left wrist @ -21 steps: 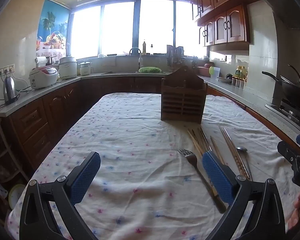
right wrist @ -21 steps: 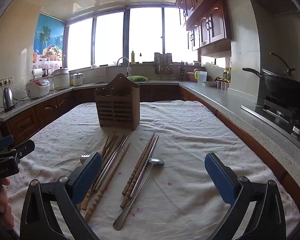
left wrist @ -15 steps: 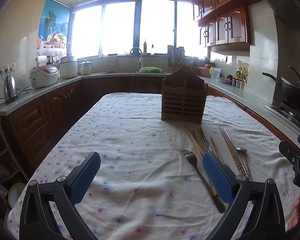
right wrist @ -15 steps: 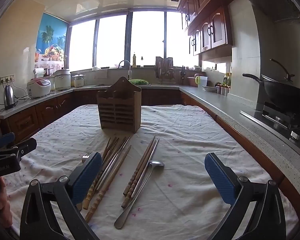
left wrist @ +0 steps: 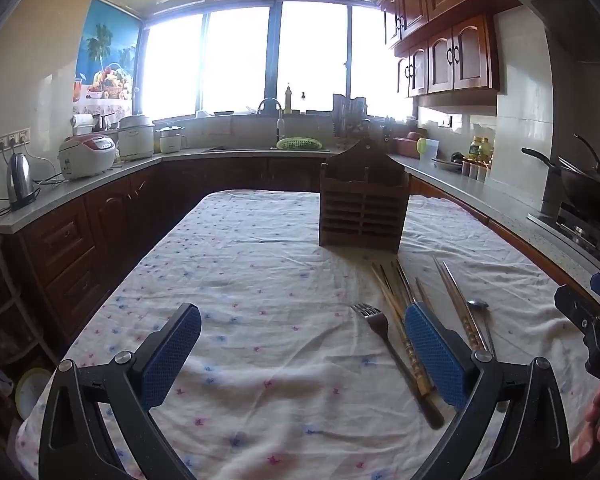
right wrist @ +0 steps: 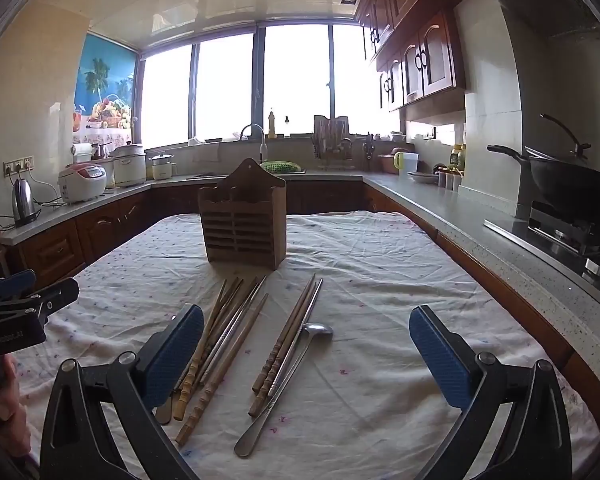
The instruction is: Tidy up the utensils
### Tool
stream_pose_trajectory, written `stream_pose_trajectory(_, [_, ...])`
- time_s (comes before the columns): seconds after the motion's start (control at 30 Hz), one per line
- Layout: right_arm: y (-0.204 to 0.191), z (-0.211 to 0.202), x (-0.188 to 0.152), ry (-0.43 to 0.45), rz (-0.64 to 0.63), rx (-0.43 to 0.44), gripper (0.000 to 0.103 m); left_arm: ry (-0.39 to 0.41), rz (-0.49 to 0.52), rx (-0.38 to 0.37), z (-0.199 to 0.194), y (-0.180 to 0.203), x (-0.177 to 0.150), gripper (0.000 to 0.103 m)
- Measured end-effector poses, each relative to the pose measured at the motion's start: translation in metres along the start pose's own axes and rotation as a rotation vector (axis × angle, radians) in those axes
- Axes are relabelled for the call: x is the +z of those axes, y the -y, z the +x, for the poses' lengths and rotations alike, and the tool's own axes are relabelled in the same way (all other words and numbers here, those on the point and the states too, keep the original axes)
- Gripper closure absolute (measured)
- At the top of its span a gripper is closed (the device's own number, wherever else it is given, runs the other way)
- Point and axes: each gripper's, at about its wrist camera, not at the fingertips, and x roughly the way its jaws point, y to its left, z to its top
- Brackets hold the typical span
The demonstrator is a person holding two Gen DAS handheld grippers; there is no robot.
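A white cloth (right wrist: 380, 280) with small pink and blue flecks covers the counter, ringed by dark wood cabinets (left wrist: 80, 240) and a bright window (right wrist: 260, 80). The wooden utensil holder (right wrist: 244, 224) stands upright mid-counter; chopsticks (right wrist: 224, 332), a spoon (right wrist: 296, 360) and a fork (left wrist: 376, 324) lie just before it. The left gripper (left wrist: 300, 352) and right gripper (right wrist: 306, 360) hover with jaws spread wide, holding nothing.

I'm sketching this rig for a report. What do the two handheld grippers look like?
Both look alike: the left gripper and right gripper each have black angular frames with silver pivot bolts and two fingers faced with blue textured pads. Seen from the right wrist view, the left gripper's black body carries small white lettering, too blurred to read. No cables or sleeves show.
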Motion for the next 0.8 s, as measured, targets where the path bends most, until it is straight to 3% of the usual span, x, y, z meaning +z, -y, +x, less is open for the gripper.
stream_pose_trajectory(0.8, [-0.0032,-0.0036,-0.0011,0.027,0.006,0.051,0.000,0.018,0.004,0.005,-0.0020,0.0026,0.0008,0.001])
